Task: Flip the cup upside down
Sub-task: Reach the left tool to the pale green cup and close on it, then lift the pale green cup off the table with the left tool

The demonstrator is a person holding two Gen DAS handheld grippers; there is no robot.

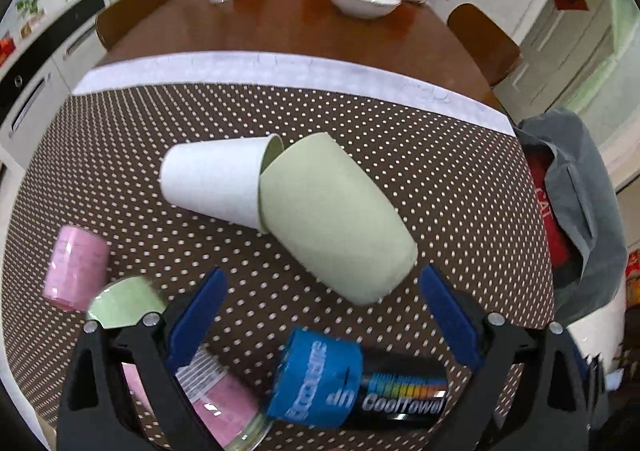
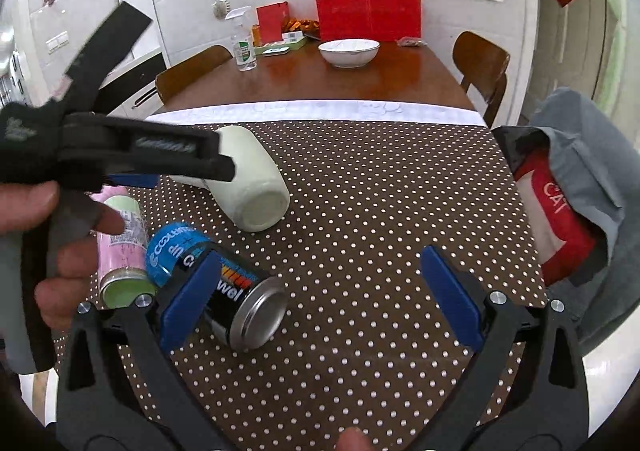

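- While both grippers hung over the brown, white-dotted tablecloth (image 2: 380,211), the pale green plastic cup (image 1: 336,219) lay on its side on the table, its flat base turned toward the cameras.
- A second, white-walled cup (image 1: 212,179) lay on its side too, and the green cup's mouth end overlapped its rim; whether the two were nested could not be told.
- The left gripper (image 1: 320,315) had its blue-padded fingers (image 1: 196,323) spread wide, holding nothing, with the green cup just beyond the fingertips and not touched by either pad.
- The right gripper (image 2: 320,291) likewise stood with its fingers (image 2: 448,295) wide apart and empty, over bare cloth to the right of the cans.
- A black can with a blue cap and "CoolTowel" lettering (image 2: 224,287) lay on its side near the table's near edge, its metal bottom facing the right wrist camera.
- A pink can with a pale green cap (image 2: 120,255) lay just beside the black can, on its left.
- In the left wrist view another pink cylinder (image 1: 76,267) lay farther left on the cloth.
- A white bowl (image 2: 348,51) and a clear spray bottle (image 2: 244,47) stood on the bare wooden far half of the table.
- A grey cloth draped over a red-and-white bag (image 2: 568,191) sat off the table's right edge.
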